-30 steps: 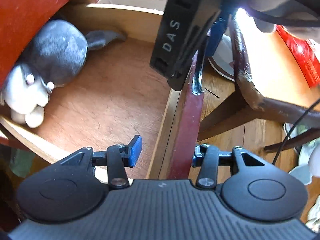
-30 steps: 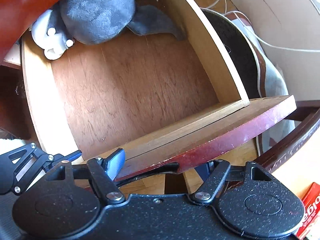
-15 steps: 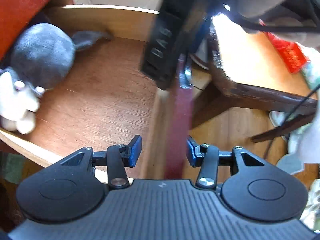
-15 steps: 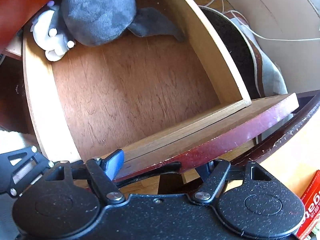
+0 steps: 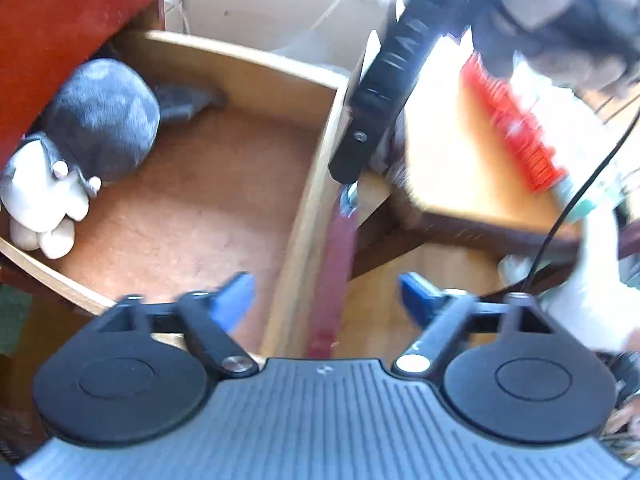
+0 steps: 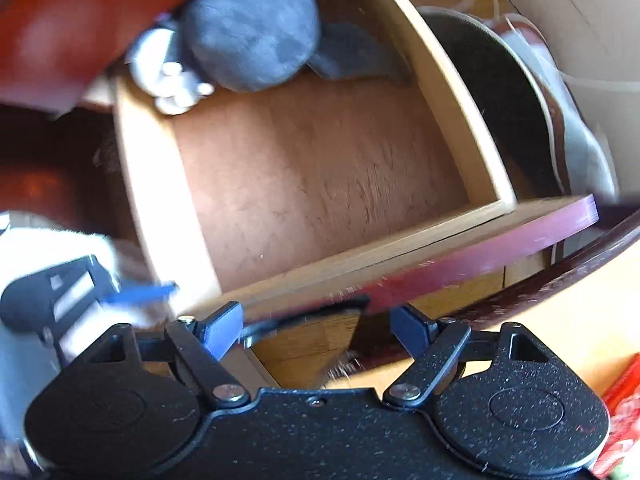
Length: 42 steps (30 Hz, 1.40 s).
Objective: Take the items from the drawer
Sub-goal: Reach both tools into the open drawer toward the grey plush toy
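Holding both tongs apart over the open drawer [image 6: 472, 152], your left gripper [image 5: 326, 296] and right gripper [image 6: 316, 326] gripped nothing (the grey soft toy [image 5: 100, 128] sat in the back corner)

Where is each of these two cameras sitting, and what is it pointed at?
Left wrist: on the left gripper, looking over the drawer's front edge; the right gripper's black body crosses above.
Right wrist: on the right gripper, looking into the drawer from the front; the left gripper's blue fingers show at left.
Both show the grey soft toy, both grippers open.
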Available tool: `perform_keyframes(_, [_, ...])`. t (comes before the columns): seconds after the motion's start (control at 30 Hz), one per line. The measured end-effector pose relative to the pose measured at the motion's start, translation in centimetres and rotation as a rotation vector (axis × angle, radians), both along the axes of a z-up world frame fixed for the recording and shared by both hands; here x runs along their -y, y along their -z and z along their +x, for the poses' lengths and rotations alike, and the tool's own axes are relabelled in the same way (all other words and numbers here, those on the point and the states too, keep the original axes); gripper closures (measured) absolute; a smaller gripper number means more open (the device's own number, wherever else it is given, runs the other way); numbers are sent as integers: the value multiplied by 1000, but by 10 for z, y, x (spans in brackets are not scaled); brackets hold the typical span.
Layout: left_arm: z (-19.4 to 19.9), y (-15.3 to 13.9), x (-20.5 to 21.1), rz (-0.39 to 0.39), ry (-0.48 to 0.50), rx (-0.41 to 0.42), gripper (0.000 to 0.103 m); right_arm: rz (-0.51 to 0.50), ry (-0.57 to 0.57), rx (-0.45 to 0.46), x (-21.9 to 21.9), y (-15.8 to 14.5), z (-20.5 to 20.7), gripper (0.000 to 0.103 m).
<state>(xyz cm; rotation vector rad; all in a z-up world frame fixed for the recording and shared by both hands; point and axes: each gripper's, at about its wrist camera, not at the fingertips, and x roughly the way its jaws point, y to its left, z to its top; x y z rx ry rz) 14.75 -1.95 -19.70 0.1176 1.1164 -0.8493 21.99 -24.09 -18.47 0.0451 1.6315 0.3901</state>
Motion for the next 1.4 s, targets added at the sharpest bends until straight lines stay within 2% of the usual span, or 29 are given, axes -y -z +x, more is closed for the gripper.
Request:
perform_keyframes(0.07, [10, -7, -12, -78, -73, -30, 2, 42, -5, 9, 7, -17, 0, 18])
perform_keyframes(0.13, [22, -4, -28, -163, -198, -90, 0, 120, 15, 44, 12, -28, 2, 17])
perform_keyframes(0.17, [28, 1, -34, -180, -267, -115, 0, 170, 32, 70, 14, -32, 4, 17])
perform_keyframes(0.23, [40, 12, -43, -179, -411, -159, 0, 272, 104, 128, 17, -31, 9, 17])
perform_keyframes(0.3, [50, 21, -48, -144, -503, -160, 0, 373, 208, 188, 21, -24, 16, 16])
perform_keyframes(0.4, [68, 32, -56, -122, -582, -163, 0, 530, 541, 178, 39, 11, 28, 15])
perform_keyframes(0.43, [74, 35, -60, -120, -611, -166, 0, 596, 697, 140, 47, 29, 29, 15])
perform_keyframes(0.5, [87, 39, -64, -104, -661, -166, 0, 722, 1010, 7, 56, 67, 24, 14])
perform_keyframes(0.53, [93, 39, -63, -87, -684, -156, 0, 775, 1114, -30, 55, 81, 20, 14])
perform_keyframes(0.57, [99, 38, -58, -60, -699, -118, 0, 793, 1165, -43, 50, 90, 19, 14])
perform_keyframes(0.63, [111, 37, -48, -10, -698, -36, 0, 721, 1172, -22, 41, 96, 27, 14])
perform_keyframes(0.73, [126, 43, -40, 38, -688, 2, 0, 652, 1167, 42, 31, 97, 42, 14])
perform_keyframes(0.87, [132, 58, -43, 76, -698, -32, 0, 636, 1269, 36, 30, 115, 54, 14])
perform_keyframes(0.93, [132, 62, -48, 82, -706, -49, 0, 601, 1240, 27, 23, 121, 63, 14])
perform_keyframes(1.0, [131, 65, -54, 88, -715, -65, 0, 524, 1193, 47, 14, 125, 71, 14])
perform_keyframes(1.03, [131, 67, -57, 91, -720, -72, 0, 524, 1190, 51, 12, 128, 73, 14])
perform_keyframes(1.2, [129, 73, -68, 99, -733, -95, 0, 678, 1317, 57, 13, 155, 73, 12])
perform_keyframes(1.33, [128, 73, -66, 139, -717, -61, 0, 730, 1337, 53, 15, 172, 71, 8])
perform_keyframes(1.4, [129, 72, -67, 126, -708, -74, 0, 760, 1321, 76, 18, 174, 71, 12])
